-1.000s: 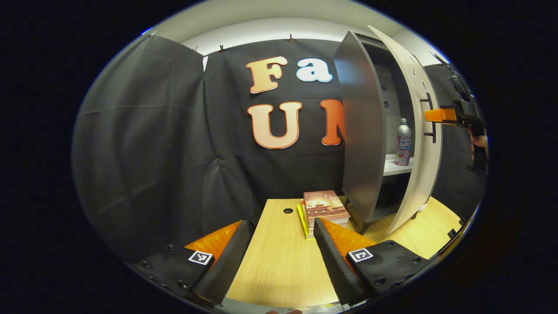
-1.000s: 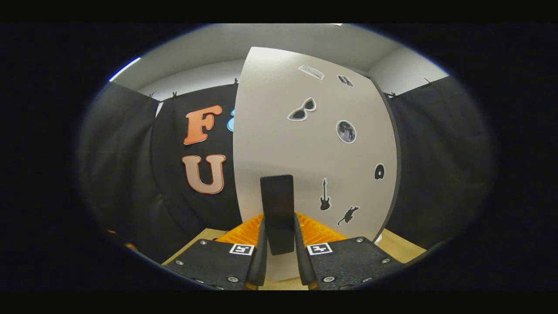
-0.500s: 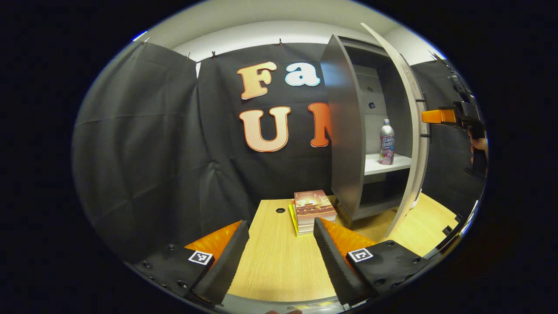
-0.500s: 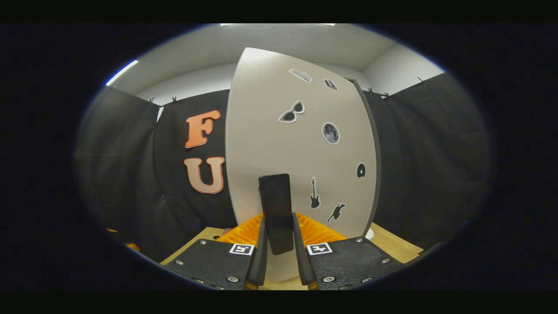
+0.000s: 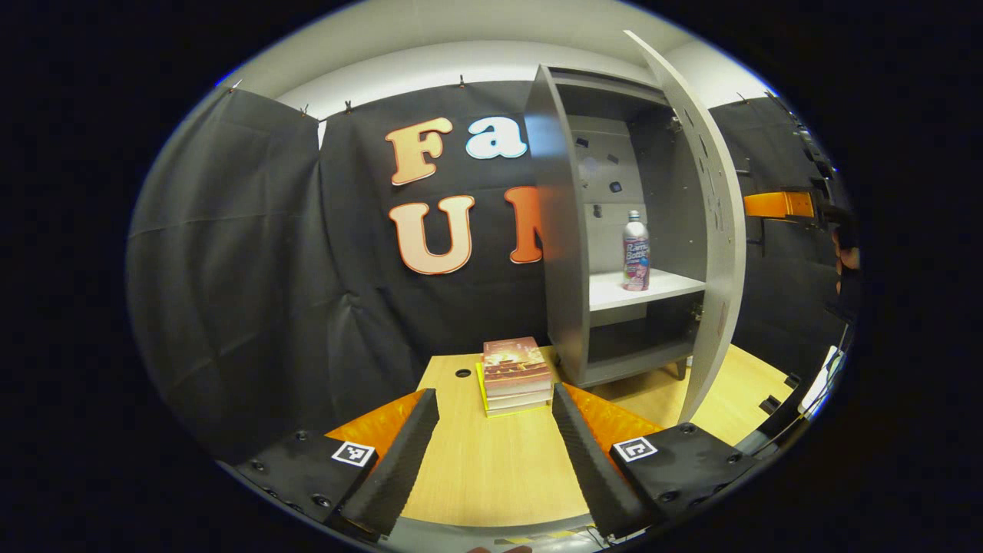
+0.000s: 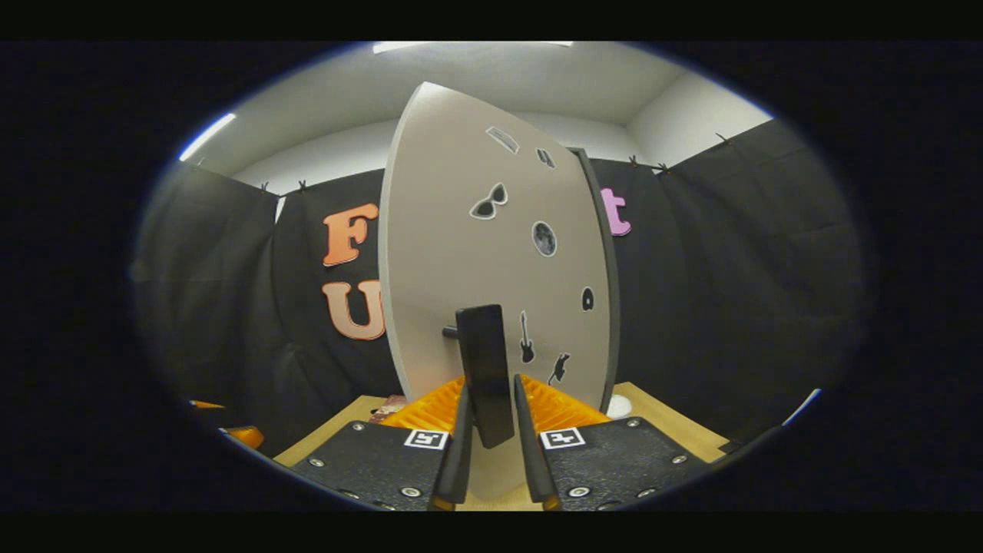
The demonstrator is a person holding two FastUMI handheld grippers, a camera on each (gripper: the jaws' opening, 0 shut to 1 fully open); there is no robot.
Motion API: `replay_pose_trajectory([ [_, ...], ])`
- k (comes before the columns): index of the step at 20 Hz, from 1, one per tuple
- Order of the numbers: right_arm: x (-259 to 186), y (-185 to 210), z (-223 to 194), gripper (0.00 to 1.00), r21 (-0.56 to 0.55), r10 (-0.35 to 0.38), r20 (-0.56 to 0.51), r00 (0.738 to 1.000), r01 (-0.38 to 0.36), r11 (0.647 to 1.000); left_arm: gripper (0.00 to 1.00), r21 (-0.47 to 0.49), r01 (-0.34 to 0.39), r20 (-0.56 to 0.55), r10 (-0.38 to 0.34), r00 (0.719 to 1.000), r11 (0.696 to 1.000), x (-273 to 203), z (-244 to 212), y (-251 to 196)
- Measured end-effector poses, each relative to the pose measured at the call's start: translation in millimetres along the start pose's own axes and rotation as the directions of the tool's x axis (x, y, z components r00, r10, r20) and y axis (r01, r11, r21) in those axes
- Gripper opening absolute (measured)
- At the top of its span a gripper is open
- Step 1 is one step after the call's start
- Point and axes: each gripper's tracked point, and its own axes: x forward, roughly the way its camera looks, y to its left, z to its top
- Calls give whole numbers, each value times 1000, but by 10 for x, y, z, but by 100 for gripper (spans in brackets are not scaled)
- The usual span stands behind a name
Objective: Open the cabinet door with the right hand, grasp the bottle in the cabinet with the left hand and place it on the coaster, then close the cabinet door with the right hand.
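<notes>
The grey cabinet [image 5: 568, 230] stands on the table with its door [image 5: 714, 230] swung wide to the right. A silver bottle [image 5: 636, 261] with a pink label stands upright on the white shelf [image 5: 614, 292] inside. My left gripper [image 5: 491, 445] is open and low over the table, well short of the cabinet, with nothing between its fingers. In the right gripper view, my right gripper [image 6: 491, 388] is shut on the black door handle [image 6: 484, 361] of the stickered door [image 6: 461, 253]. A small white disc [image 6: 618, 405], perhaps the coaster, lies past the door's foot.
A stack of books [image 5: 514, 374] lies on the wooden table [image 5: 491, 476] left of the cabinet's base. The table has a cable hole [image 5: 462, 373]. The right gripper's body [image 5: 779, 204] and a hand [image 5: 845, 257] show beyond the door edge.
The door has swung further open with the right gripper on its handle. The shelf and bottle now show fully. The left gripper's view has turned toward the cabinet.
</notes>
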Motion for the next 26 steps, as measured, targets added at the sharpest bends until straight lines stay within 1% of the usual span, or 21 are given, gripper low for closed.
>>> replay_pose_trajectory([
  [1,-62,-86,20,29,0,-7,-3,1000,7,1000,99,0,10,-1,-10,1000,1000,-19,2,-97],
  [2,-107,-170,23,32,-8,-16,-4,1000,16,1000,97,-1,15,0,-15,1000,1000,-40,18,-180],
  [3,-149,-248,33,27,-16,-25,-4,1000,25,1000,97,-3,23,3,-23,1000,1000,-62,32,-266],
  [4,-175,-336,40,29,-16,-35,-4,999,35,999,99,-5,30,3,-30,1000,1000,-77,35,-349],
  [5,-210,-422,43,29,-13,-43,-3,999,43,999,97,-5,38,2,-38,999,999,-92,29,-425],
  [7,-272,-578,45,29,1,-50,-4,999,50,999,99,-1,50,-5,-50,999,999,-124,2,-578],
  [8,-325,-674,53,29,6,-53,-6,999,53,999,97,2,59,-8,-59,998,998,-157,-8,-647],
  [10,-427,-859,74,29,7,-60,-8,998,61,998,97,7,62,-10,-61,998,998,-206,-9,-738],
  [11,-472,-944,75,29,5,-66,-8,998,66,998,99,5,63,-10,-63,998,998,-215,-12,-790],
  [12,-520,-1009,86,27,2,-69,-4,998,69,998,99,0,63,-9,-63,998,998,-234,-2,-831],
  [13,-556,-1076,112,29,0,-69,1,998,69,998,96,-3,63,-8,-63,998,998,-241,-4,-861],
  [14,-571,-1126,149,27,-1,-66,8,998,66,998,99,-5,62,-7,-62,998,998,-259,3,-895],
  [15,-588,-1180,159,27,-1,-58,7,998,58,998,99,-6,61,-8,-61,998,998,-280,8,-932],
  [16,-607,-1231,170,29,1,-48,9,999,48,999,99,-7,61,-10,-61,998,998,-286,4,-963],
  [17,-619,-1308,170,28,-1,-48,6,999,49,999,96,-7,59,-11,-59,998,998,-288,4,-999],
  [20,-642,-1527,157,28,-5,-66,-2,998,66,998,97,-4,60,-12,-60,998,998,-306,5,-1112],
  [21,-648,-1565,160,28,0,-60,-1,998,60,998,94,-2,59,-11,-59,998,998,-309,14,-1147],
  [22,-642,-1587,160,24,7,-54,0,999,54,999,94,1,58,-10,-58,998,998,-307,20,-1177],
  [24,-669,-1710,158,23,1,-62,0,998,62,998,98,3,58,-13,-58,998,998,-306,13,-1226],
  [25,-676,-1803,154,16,1,-68,-3,998,68,998,99,4,55,-13,-55,998,998,-305,15,-1249],
  [26,-681,-1864,161,21,5,-72,-7,997,72,997,98,4,54,-14,-54,998,999,-300,17,-1267],
])
